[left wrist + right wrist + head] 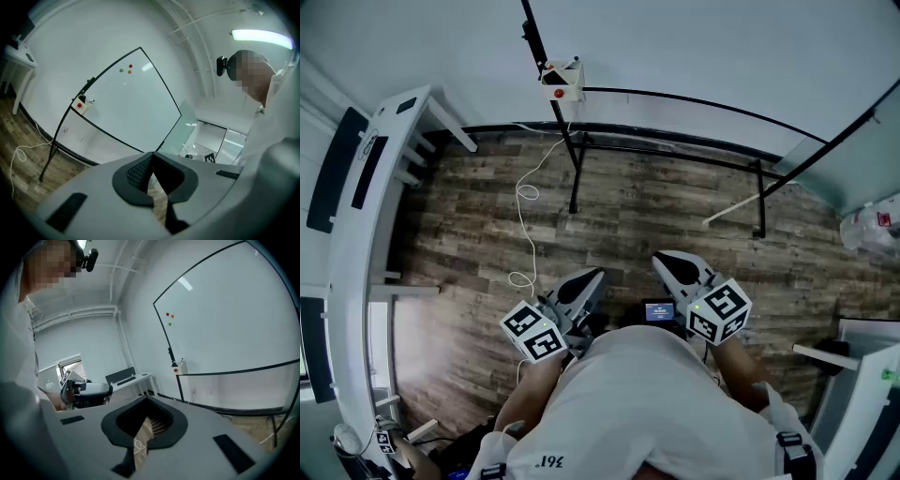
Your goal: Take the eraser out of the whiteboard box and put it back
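**While the eraser stays out of reach, both grippers wait empty**

As far as I can judge, the eraser is in the box (563,81) fixed to one post of the whiteboard (703,47). A red spot (558,94) shows there, but I cannot tell whether that is it. Bare floor (656,202) lies between the board and the person. The left gripper (592,277) and right gripper (667,261) sit close to the torso, well apart from the box, fingers (136,171) clenched on nothing. The step in hand looks like the approach. The next move calls for walking up, opening one gripper and reaching into the box.
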`<action>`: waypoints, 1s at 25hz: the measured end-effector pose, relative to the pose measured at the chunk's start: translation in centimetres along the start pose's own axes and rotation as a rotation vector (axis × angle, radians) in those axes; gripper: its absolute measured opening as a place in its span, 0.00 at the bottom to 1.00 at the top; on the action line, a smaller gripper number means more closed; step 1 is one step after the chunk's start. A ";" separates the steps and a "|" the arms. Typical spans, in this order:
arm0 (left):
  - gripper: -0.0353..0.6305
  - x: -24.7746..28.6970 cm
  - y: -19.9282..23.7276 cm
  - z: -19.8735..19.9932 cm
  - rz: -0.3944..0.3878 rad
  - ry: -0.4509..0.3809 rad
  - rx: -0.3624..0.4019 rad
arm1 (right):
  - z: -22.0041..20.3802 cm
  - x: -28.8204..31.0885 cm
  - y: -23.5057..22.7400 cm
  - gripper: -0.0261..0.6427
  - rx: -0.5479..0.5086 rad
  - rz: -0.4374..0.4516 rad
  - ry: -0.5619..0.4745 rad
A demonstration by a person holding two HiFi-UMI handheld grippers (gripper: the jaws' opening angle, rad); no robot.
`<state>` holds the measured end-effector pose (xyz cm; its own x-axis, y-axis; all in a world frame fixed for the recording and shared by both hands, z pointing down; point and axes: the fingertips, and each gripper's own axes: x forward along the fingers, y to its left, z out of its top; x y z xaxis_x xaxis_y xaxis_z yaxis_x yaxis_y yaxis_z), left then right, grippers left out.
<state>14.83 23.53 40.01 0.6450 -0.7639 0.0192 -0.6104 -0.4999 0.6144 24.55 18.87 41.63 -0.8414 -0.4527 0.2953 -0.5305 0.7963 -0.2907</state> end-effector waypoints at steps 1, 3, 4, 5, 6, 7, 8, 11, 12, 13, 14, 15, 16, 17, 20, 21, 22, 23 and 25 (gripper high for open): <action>0.06 0.0 0.1 0.0 0.001 0.000 0.001 | 0.0 0.0 -0.1 0.07 -0.001 -0.001 -0.001; 0.06 0.1 0.2 0.0 0.002 -0.001 0.002 | -0.1 0.1 -0.2 0.07 -0.001 -0.003 -0.002; 0.06 0.2 0.2 0.0 0.003 -0.001 0.002 | -0.1 0.0 -0.4 0.07 -0.001 -0.005 -0.002; 0.06 0.3 0.1 0.0 0.003 -0.001 0.002 | -0.1 -0.1 -0.5 0.07 0.000 -0.007 -0.003; 0.06 0.3 0.1 0.0 0.002 -0.001 0.002 | -0.1 -0.1 -0.6 0.07 0.003 -0.009 -0.003; 0.06 0.4 0.1 0.0 0.002 0.000 0.002 | -0.1 -0.2 -0.7 0.07 0.007 -0.012 -0.005; 0.06 0.4 0.0 -0.1 0.002 0.001 0.002 | -0.2 -0.3 -0.7 0.07 0.011 -0.014 -0.007; 0.06 0.6 -0.1 -0.2 0.002 0.002 0.001 | -0.2 -0.4 -0.9 0.07 0.018 -0.020 -0.010; 0.06 0.7 -0.1 -0.3 0.001 0.002 0.000 | -0.2 -0.4 -1.0 0.07 0.017 -0.020 -0.010; 0.06 0.8 -0.1 -0.3 0.001 0.001 0.000 | -0.2 -0.5 -1.0 0.07 0.016 -0.019 -0.009; 0.06 0.8 -0.1 -0.3 0.000 0.000 0.000 | -0.2 -0.5 -1.1 0.07 0.017 -0.017 -0.007; 0.06 0.9 -0.2 -0.2 0.000 -0.001 0.000 | -0.2 -0.5 -1.1 0.07 0.021 -0.011 -0.004; 0.06 1.0 -0.2 -0.2 0.000 -0.002 0.000 | -0.2 -0.5 -1.1 0.07 0.028 -0.002 -0.002; 0.06 1.1 -0.2 -0.2 0.001 -0.003 0.000 | -0.2 -0.4 -1.0 0.07 0.037 0.010 -0.002; 0.06 1.3 -0.1 -0.2 0.002 -0.003 0.001 | -0.2 -0.2 -0.7 0.08 0.055 0.040 -0.006; 0.06 1.4 -0.1 -0.2 0.003 -0.004 0.001 | -0.2 -0.1 -0.6 0.08 0.055 0.045 -0.006; 0.06 1.5 -0.1 -0.2 0.003 -0.004 0.000 | -0.3 -0.1 -0.6 0.08 0.053 0.047 -0.005; 0.06 1.6 -0.1 -0.2 0.003 -0.003 0.000 | -0.3 0.0 -0.7 0.08 0.050 0.047 -0.004; 0.06 1.8 0.1 -0.2 0.004 -0.001 0.000 | -0.3 0.1 -1.0 0.08 0.048 0.045 -0.006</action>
<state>16.07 22.18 40.27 0.6424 -0.7660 0.0211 -0.6129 -0.4971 0.6142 25.03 18.19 42.16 -0.8652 -0.4189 0.2756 -0.4959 0.7961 -0.3470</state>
